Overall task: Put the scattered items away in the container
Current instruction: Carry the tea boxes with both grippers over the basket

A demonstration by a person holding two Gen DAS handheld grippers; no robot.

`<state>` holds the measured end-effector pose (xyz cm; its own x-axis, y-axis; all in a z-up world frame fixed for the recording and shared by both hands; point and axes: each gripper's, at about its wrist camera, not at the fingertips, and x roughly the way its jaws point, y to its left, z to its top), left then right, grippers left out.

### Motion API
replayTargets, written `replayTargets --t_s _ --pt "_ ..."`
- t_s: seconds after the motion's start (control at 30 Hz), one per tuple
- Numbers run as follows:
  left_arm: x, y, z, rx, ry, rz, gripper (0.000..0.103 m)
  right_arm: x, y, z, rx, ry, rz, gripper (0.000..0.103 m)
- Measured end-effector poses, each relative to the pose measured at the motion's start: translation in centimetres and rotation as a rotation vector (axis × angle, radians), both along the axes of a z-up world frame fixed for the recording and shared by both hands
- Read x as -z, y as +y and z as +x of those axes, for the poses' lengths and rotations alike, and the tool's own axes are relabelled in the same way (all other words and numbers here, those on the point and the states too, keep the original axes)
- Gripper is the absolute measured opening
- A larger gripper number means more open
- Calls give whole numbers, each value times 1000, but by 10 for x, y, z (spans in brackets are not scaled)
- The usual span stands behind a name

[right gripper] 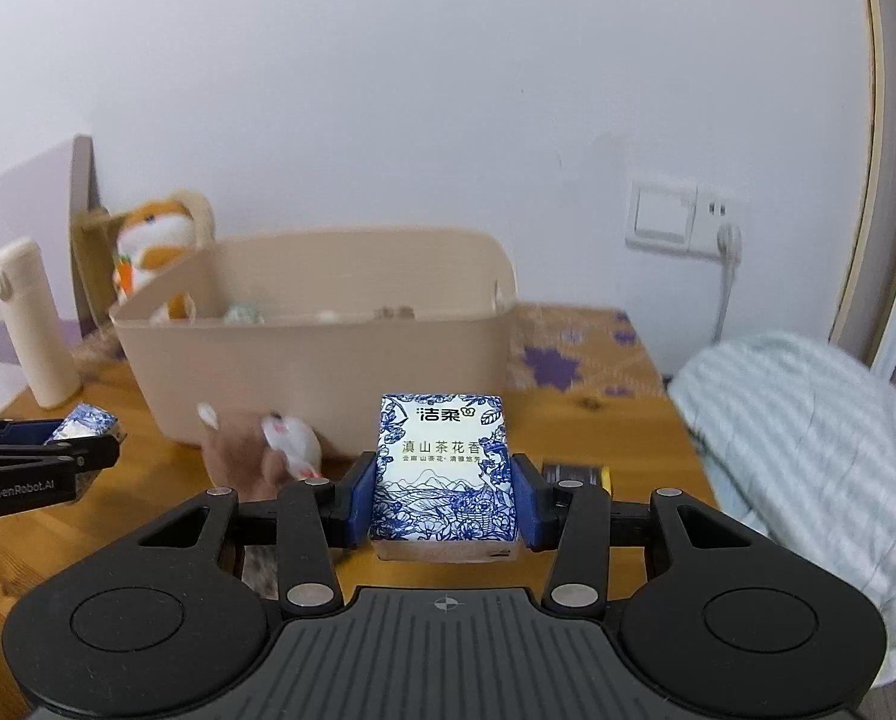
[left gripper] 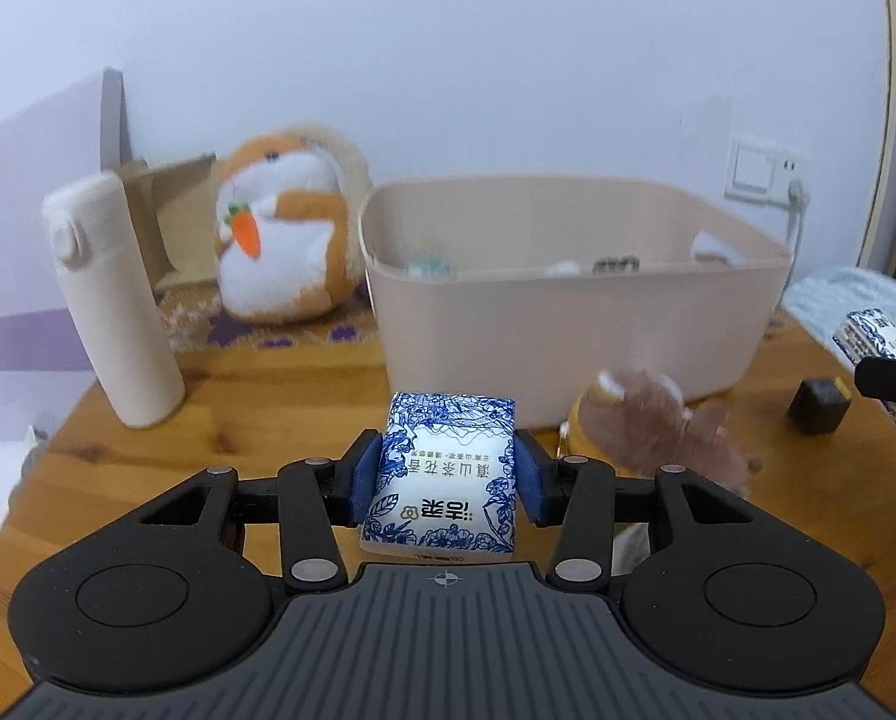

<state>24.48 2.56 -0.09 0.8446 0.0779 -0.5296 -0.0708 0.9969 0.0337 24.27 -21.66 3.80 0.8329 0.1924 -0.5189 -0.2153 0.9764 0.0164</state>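
Observation:
My left gripper [left gripper: 447,474] is shut on a blue-and-white tissue pack [left gripper: 445,468], held above the wooden table in front of the beige container [left gripper: 568,312]. My right gripper [right gripper: 445,480] is shut on a second blue-and-white tissue pack [right gripper: 445,468], also short of the container [right gripper: 316,360]. Each gripper shows in the other's view: the right one with its pack [left gripper: 874,342] at the far right, the left one with its pack [right gripper: 85,423] at the far left. A few small items lie inside the container. A brown plush toy [left gripper: 658,426] lies on the table before it.
A cream thermos bottle [left gripper: 112,294] stands left of the container, with a hamster plush [left gripper: 286,222] and cardboard behind. A small dark block [left gripper: 820,405] lies on the table at right. A striped blue-white cloth [right gripper: 808,450] lies to the right. A wall socket [right gripper: 682,216] is behind.

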Motion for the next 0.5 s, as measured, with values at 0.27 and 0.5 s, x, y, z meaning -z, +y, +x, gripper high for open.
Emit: replayTargets --t_s 0.27,0.5 --pt "-42 -1 1 -6 -95 9 48 -38 4 4 -15 -101 20 42" --pt "-75 -6 17 -12 -165 19 48 -65 11 19 -22 -159 56 42"
